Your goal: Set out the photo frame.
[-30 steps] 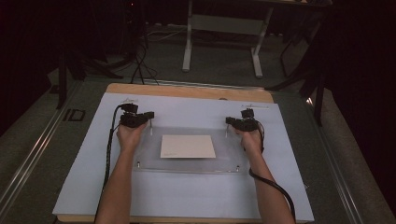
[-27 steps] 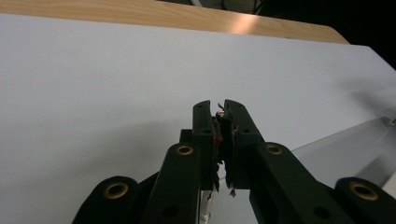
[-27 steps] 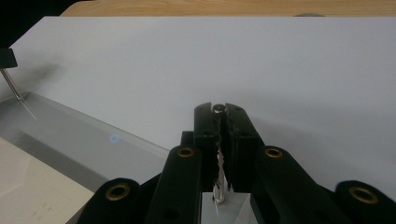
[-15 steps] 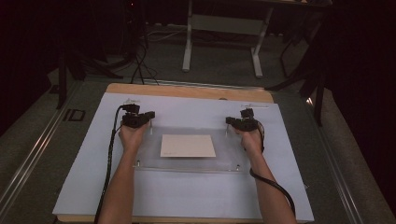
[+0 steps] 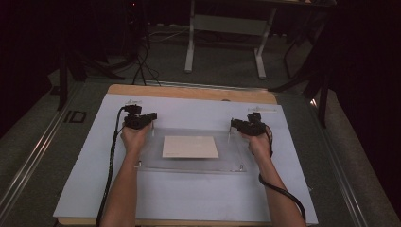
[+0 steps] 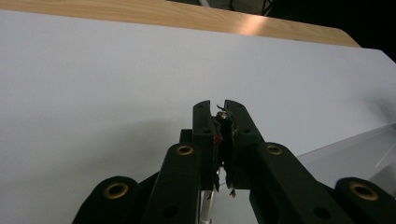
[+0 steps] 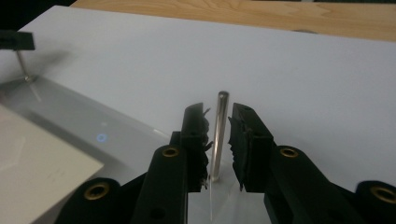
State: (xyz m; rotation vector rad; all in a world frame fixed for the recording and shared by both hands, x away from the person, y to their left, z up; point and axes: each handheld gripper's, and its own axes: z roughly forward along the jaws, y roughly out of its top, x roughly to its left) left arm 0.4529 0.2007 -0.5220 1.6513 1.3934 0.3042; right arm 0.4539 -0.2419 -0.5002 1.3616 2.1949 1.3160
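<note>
Lifting unevenly is being risked: left gripper (image 6: pixel 219 109) is clamped on its pin (image 6: pixel 223 113), right gripper (image 7: pixel 218 123) is spread around its post (image 7: pixel 219 135), so the clear plate (image 5: pixel 189 163) may tilt.

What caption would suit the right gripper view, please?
Right hand-held gripper straddles an upright metal pin on the clear acrylic plate, jaws slightly apart.

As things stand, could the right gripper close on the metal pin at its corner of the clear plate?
Probably yes. In the right gripper view the upright metal pin stands between the open jaws of the right gripper, with a gap on each side and nothing in between. It rises from the clear plate.
</note>
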